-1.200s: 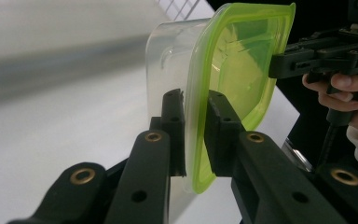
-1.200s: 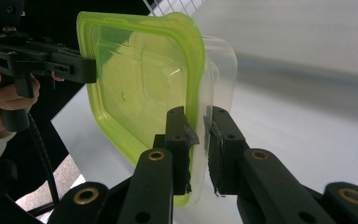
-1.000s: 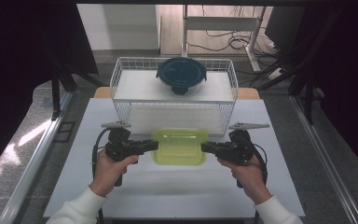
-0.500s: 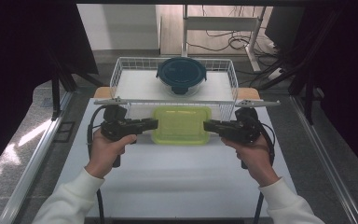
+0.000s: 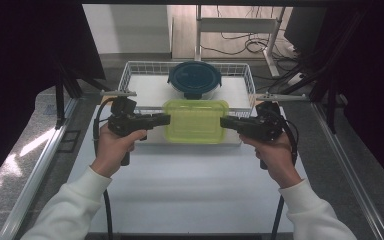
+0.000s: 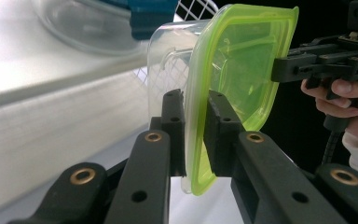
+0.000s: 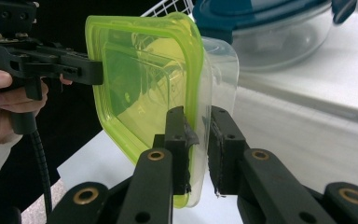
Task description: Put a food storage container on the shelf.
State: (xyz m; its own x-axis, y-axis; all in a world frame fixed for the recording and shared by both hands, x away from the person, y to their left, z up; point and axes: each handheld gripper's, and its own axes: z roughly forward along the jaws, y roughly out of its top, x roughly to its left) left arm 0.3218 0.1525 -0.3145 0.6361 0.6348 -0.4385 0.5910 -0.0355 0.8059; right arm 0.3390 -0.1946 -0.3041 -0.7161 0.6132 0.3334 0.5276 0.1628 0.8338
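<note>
Just in front of the wire basket (image 5: pixel 130 75), a clear box with a green lid (image 5: pixel 196 120) hangs off the white table (image 5: pixel 190 190), level, held at its two short ends. The left gripper (image 5: pixel 166 119) is clamped on the box's left rim, and the right gripper (image 5: pixel 224 122) is clamped on the rim opposite; each sits in a hand with a white sleeve behind it. From the left gripper view, the two black jaws pinch the lid's edge (image 6: pixel 196 140) together with the clear wall beneath it, and the other gripper (image 6: pixel 279 70) bites the far end. From the right gripper view, the same hold shows mirrored: the jaws close on the lid's rim (image 7: pixel 193 140), with the left gripper (image 7: pixel 98 71) on the far side.

Inside the basket stands a round glass bowl with a dark blue lid (image 5: pixel 195 78), toward the basket's back wall and apart from the box. The box looks empty through its clear wall in both gripper views, though glare on the plastic makes that hard to confirm. What the bowl holds cannot be made out: its lid covers it from above, and the gripper views cut it off at the top edge. The basket's near rail is partly hidden behind the box.
</note>
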